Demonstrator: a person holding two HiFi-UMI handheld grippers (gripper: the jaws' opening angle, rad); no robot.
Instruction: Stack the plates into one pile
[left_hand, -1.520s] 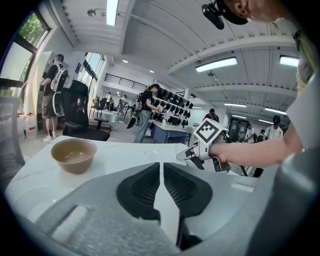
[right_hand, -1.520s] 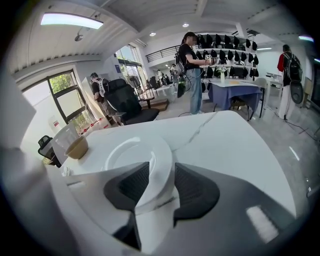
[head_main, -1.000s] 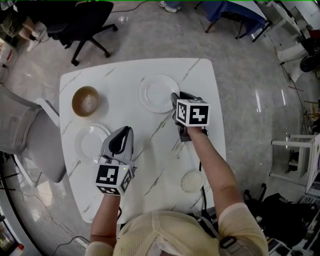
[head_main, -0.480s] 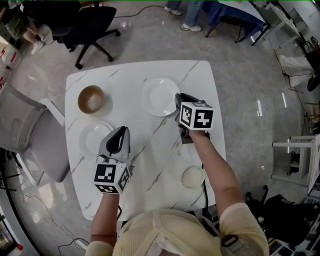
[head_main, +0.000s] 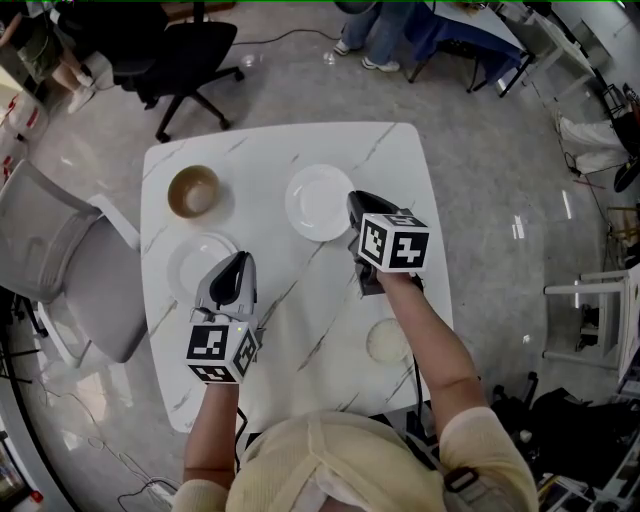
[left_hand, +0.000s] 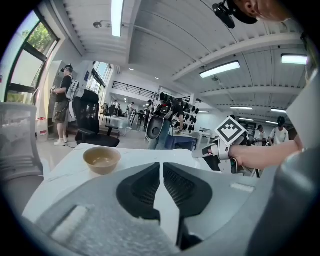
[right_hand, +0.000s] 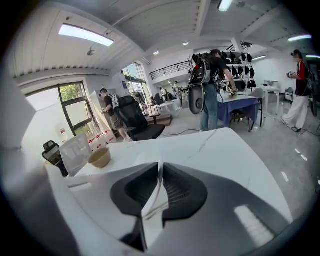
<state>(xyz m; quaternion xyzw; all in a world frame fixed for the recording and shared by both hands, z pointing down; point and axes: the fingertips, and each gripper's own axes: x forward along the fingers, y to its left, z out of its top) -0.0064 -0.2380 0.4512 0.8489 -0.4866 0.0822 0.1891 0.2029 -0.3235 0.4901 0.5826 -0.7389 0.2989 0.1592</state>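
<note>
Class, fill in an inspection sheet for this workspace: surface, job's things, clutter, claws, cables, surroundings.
Surface: white marble table.
Job's things: three white plates, unstacked: far plate, left plate, small plate.
Clutter: brown bowl.
Claws: left claw shut on the left plate's rim; right claw has jaws that have just been closing, now on the far plate's rim.
Cables: one cable across the floor.
Surroundings: black office chair, grey chair, people standing.

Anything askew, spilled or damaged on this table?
Nothing stands out. The brown bowl sits upright on the white marble table; the white plates at centre, left and right look intact, nothing spilled.
</note>
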